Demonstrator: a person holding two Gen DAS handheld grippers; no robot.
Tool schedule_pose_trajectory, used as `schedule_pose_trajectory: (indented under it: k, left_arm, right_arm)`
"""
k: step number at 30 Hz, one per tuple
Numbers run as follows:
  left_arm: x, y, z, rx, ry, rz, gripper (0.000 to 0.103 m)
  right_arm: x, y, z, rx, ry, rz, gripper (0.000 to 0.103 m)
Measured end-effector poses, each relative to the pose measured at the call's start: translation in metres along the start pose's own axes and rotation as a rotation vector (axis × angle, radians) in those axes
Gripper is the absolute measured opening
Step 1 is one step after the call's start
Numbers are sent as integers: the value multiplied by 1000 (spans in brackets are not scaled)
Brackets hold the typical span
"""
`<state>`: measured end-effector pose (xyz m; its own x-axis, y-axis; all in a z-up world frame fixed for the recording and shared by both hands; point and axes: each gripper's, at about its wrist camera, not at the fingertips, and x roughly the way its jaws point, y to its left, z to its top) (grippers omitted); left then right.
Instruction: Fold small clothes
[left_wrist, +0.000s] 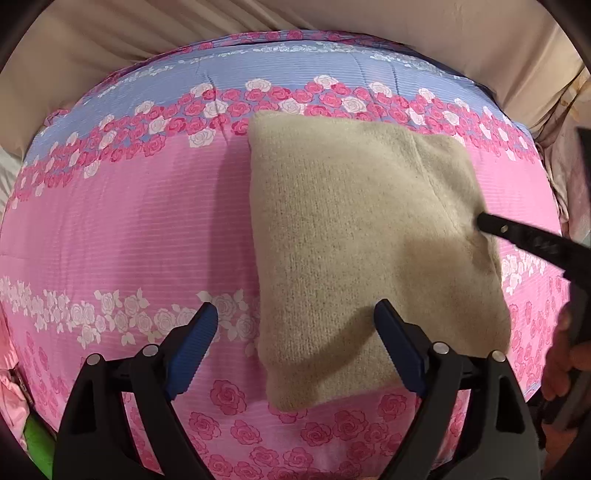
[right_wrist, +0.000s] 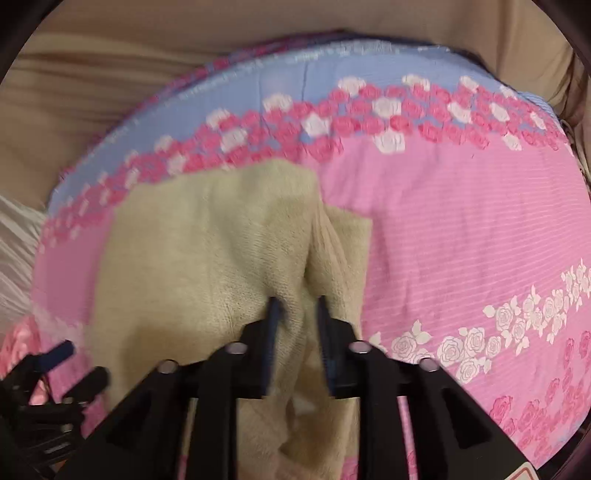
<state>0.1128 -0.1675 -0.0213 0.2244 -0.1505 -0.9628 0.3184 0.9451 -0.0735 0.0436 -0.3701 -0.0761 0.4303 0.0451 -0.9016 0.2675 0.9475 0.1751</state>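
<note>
Beige knit garment, already doubled into a rough rectangle, lying on a pink rose-print bedspread whose far band is blue; a beige wall of fabric rises behind the bed. Right gripper pinches a raised ridge of the knit between its nearly closed blue pads, at the garment's right-hand side, where a lower layer shows beyond the upper one; in the left wrist view the same tool appears as a black finger pressed into the cloth's right edge. Left gripper hangs released, jaws wide apart, one pad over bare bedspread and the other over the garment's near left corner, gripping nothing. Step in hand, as judged: a further fold, with the right side lifted for carrying across. The next move likely calls for drawing that pinched edge leftward over the flat panel while the free tool steadies or pinches the near corner. Left and far edges of the garment lie straight and flat; the right edge is bunched. Open bedspread lies to the left and right of the cloth; the near edge of the bed lies below both views.
</note>
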Motion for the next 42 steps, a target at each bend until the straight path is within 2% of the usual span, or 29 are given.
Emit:
schedule_pose_trajectory:
  k: [2,4,6,7,9,11,13,16,18,19,20,21,22,23,25,30,33,36,37,38,39,40,41,42]
  left_arm:
    - [1,1,0,-1,5,-7,84]
    - [-1,4,1,-16,2,-56,85]
    - [-3,16,2,-81,-2,-199,88]
    - [-2,26,4,-144,-12,-297,89]
    - [9,40,6,-224,-12,-354,90]
    - [34,49,10,-282,45,-391,90]
    - [60,52,11,-316,108,-417,90]
    - [79,50,11,-338,136,-464,91]
    - [87,51,8,-380,152,-519,85]
    - [92,53,8,-413,164,-546,80]
    - [92,53,9,-421,167,-552,71]
    - [91,53,10,-416,169,-556,66]
    - [86,52,12,-402,168,-562,55]
    - [78,51,16,-380,164,-561,47]
    - [60,49,23,-356,145,-580,41]
    - [-5,57,44,-320,64,-642,40]
    - [-52,78,45,-296,-1,-673,40]
    - [-90,108,36,-274,-70,-649,44]
    - [-97,122,29,-276,-87,-621,50]
    - [-100,134,22,-285,-96,-581,57]
    - [-96,150,11,-290,-117,-509,70]
    - [-90,160,5,-285,-133,-461,89]
    - [-81,169,-3,-286,-152,-390,93]
    - [-65,183,-16,-302,-153,-261,93]
  right_arm:
    - [-10,-3,-5,-7,-12,-22,51]
    - [-16,-14,-12,14,-9,-5,59]
    - [-17,-28,-21,52,-7,36,69]
    - [-14,-34,-25,69,-2,53,75]
    - [-6,-44,-32,108,25,89,76]
    - [10,-51,-36,145,64,138,78]
    - [32,-54,-39,162,112,163,78]
    - [58,-58,-43,227,156,240,82]
    - [62,-61,-44,276,148,281,84]
    - [62,-61,-44,283,146,308,72]
    - [62,-59,-43,283,150,369,37]
    - [56,-57,-41,286,136,366,35]
    - [48,-51,-38,253,118,344,27]
    - [39,-45,-35,224,98,327,23]
    - [12,-30,-28,179,47,316,20]
    - [-69,10,-7,101,-103,360,18]
    - [-107,38,-4,40,-162,405,18]
    - [-111,68,-10,12,-145,454,20]
    - [-102,79,-14,4,-125,462,21]
    - [-89,90,-20,-3,-113,444,27]
    - [-70,101,-28,-11,-106,406,31]
    - [-51,107,-34,-19,-94,370,42]
    - [-25,114,-43,-22,-69,287,45]
    - [-1,117,-52,-17,-20,191,45]
